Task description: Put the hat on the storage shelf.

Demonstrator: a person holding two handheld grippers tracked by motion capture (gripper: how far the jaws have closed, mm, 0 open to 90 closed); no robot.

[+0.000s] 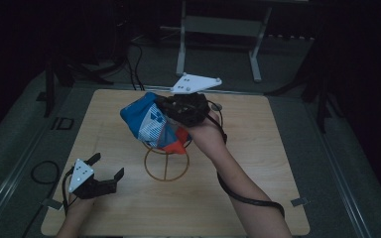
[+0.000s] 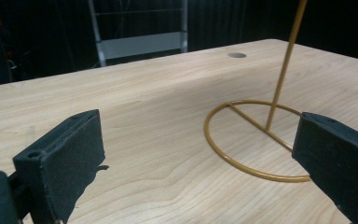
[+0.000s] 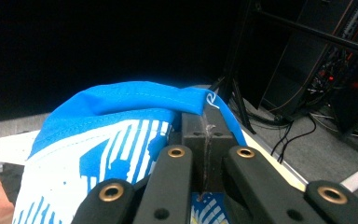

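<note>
While the right hand-held gripper [image 1: 171, 111] clamps the blue, white and red cap [image 1: 151, 124] above the gold wire stand [image 1: 166, 166], the left hand-held gripper [image 1: 110, 166] hangs wide and empty just over the desk [image 1: 258, 163]. The stand's ring lies beside its jaws.

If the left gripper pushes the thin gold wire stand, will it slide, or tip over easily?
The gold wire stand is only a thin ring with one slim upright, so it probably weighs little and would slide on the smooth wooden table. A push high on the upright could tip it. The blue and white cloth, held above it by the right gripper, looks floppy.
</note>
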